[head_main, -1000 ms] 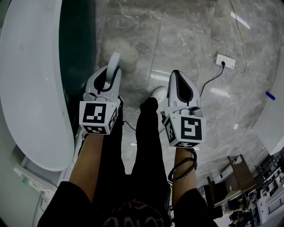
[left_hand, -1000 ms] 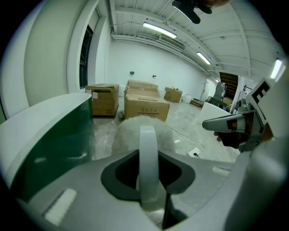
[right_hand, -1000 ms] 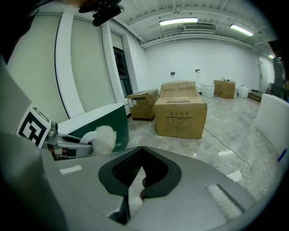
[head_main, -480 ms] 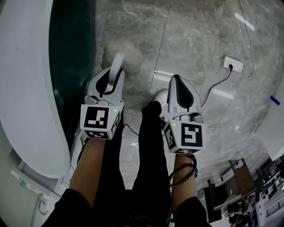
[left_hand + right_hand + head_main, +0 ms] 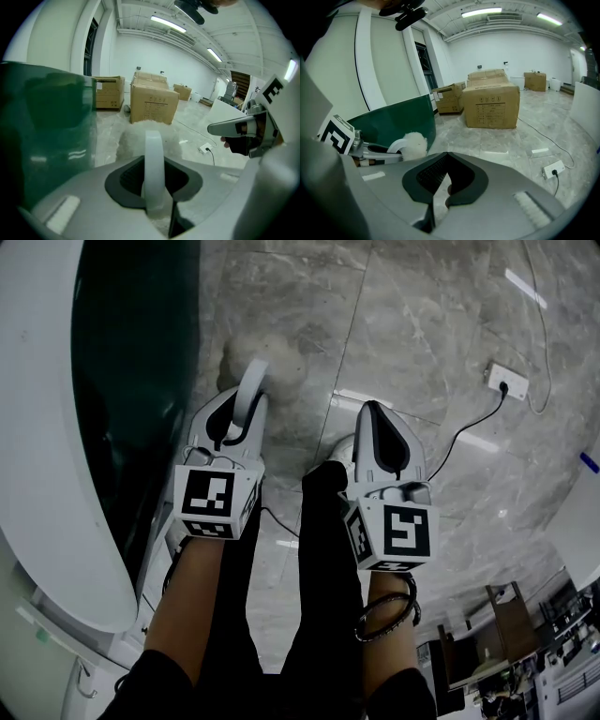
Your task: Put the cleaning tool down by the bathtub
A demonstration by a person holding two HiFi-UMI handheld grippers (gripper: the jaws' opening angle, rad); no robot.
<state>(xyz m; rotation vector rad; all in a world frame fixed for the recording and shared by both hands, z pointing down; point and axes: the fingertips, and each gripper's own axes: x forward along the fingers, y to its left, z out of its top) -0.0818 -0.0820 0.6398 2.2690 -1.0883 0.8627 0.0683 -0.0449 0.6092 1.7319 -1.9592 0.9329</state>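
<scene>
In the head view, our left gripper (image 5: 234, 418) is shut tight on the pale plastic handle of the white fluffy cleaning tool (image 5: 251, 381). The fluffy end is down by the grey stone floor (image 5: 422, 324), just beside the white bathtub (image 5: 37, 427) with its dark green side. We cannot tell if it touches. Our right gripper (image 5: 378, 427) hangs close by.

In the left gripper view, the handle is pinched between the two jaws.

In the right gripper view, the jaws are pressed together with nothing in them.

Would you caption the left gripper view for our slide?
Left gripper holds fluffy cleaning tool beside green bathtub.
</scene>
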